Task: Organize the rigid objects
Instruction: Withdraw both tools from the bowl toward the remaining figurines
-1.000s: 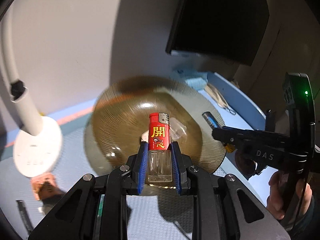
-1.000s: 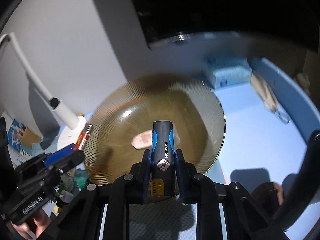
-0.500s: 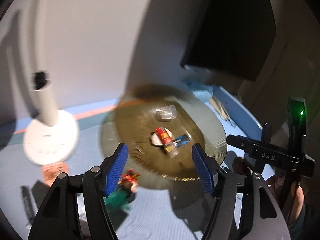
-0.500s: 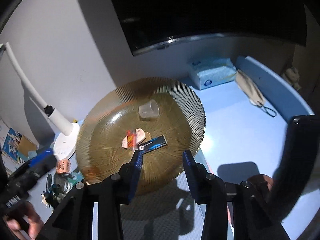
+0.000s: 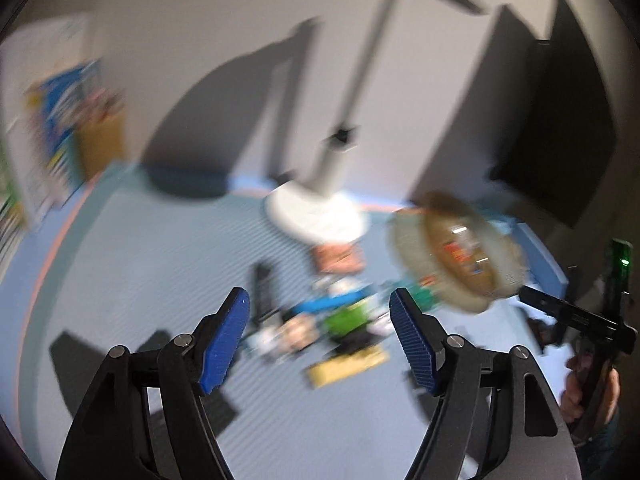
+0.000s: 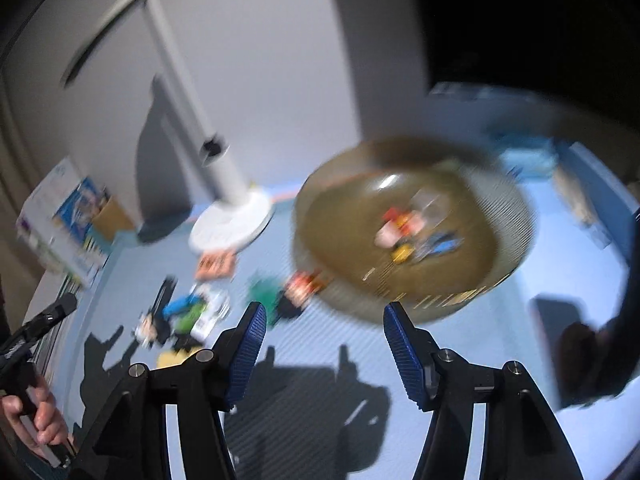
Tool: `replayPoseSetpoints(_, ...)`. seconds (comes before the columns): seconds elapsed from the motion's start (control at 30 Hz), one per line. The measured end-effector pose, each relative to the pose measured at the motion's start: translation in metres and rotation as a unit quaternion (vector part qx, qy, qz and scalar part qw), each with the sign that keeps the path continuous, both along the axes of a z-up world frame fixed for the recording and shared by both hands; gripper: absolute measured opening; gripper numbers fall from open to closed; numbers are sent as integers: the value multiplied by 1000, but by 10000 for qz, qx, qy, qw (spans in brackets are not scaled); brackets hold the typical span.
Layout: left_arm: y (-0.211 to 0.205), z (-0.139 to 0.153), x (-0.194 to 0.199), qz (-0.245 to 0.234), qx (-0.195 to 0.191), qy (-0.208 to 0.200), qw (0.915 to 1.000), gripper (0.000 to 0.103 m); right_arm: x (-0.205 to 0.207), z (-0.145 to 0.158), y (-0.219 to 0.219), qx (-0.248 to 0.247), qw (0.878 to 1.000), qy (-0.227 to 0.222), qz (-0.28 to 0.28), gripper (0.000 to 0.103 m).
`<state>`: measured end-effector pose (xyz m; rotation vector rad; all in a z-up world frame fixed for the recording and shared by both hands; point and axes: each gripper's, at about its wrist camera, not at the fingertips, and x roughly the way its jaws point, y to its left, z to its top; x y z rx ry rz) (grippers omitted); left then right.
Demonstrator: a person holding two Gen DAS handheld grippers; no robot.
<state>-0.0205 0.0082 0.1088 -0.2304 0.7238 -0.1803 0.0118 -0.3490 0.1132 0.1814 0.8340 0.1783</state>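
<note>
Two grippers, left gripper [image 5: 320, 316] and right gripper [image 6: 322, 330], jaws spread and just opening, nothing between them. Ribbed amber plate [image 6: 320, 232] holds small blurred items.

Both views are smeared by motion blur. The amber ribbed plate [image 6: 416, 240] shows only as a soft disc, and the small things [image 6: 412, 232] lying in it are red, yellow and blue smudges that cannot be told apart. The clutter pile [image 5: 332, 320] on the blue mat, left of the plate, is likewise unreadable. The white lamp [image 5: 320, 216] loses its head past the top edge. The boxes [image 6: 68, 224] at far left are illegible.
</note>
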Motion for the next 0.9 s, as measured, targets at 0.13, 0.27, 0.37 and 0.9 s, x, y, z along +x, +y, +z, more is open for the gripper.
replayPoseSetpoints(0.13, 30, -55, -1, 446, 53, 532, 9976, 71, 3, -53, 30, 85, 9993, 277, 252, 59)
replayPoseSetpoints(0.27, 40, -88, 1, 557, 173, 747, 9955, 71, 3, -92, 45, 75, 9986, 345, 400, 59)
replayPoseSetpoints(0.37, 38, -96, 5, 550, 242, 808, 9949, 71, 3, -96, 48, -60, 9986, 324, 405, 59)
replayPoseSetpoints(0.9, 19, -92, -2, 198, 596, 533, 9966, 71, 5, -101, 64, -355, 9973, 323, 565, 80)
